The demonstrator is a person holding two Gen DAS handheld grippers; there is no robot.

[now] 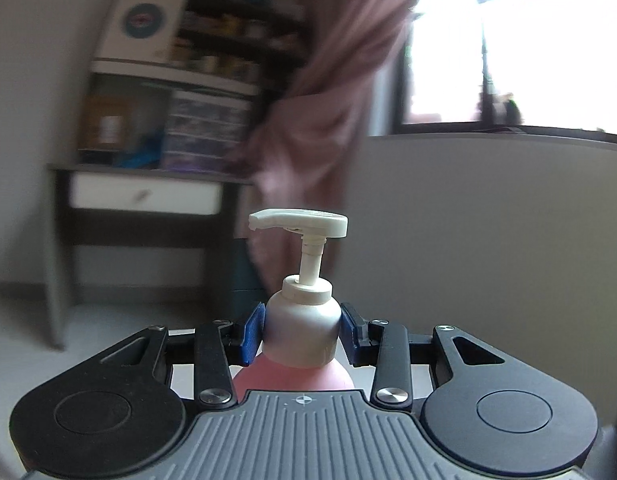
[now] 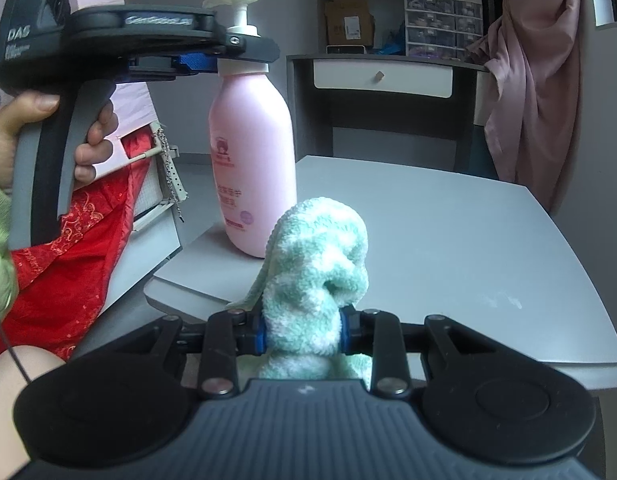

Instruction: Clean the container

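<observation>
A pink pump bottle with a white collar and pump head stands upright near the left edge of a grey table. My left gripper is shut on the bottle's white collar; in the right wrist view it comes in from the left at the bottle's neck. My right gripper is shut on a bunched green and white cloth, held just in front of the bottle's lower part, apart from it.
A red patterned fabric hangs at the left beside the table. A dark desk with a white drawer and shelves stands behind. A pink curtain hangs at the right, near a window.
</observation>
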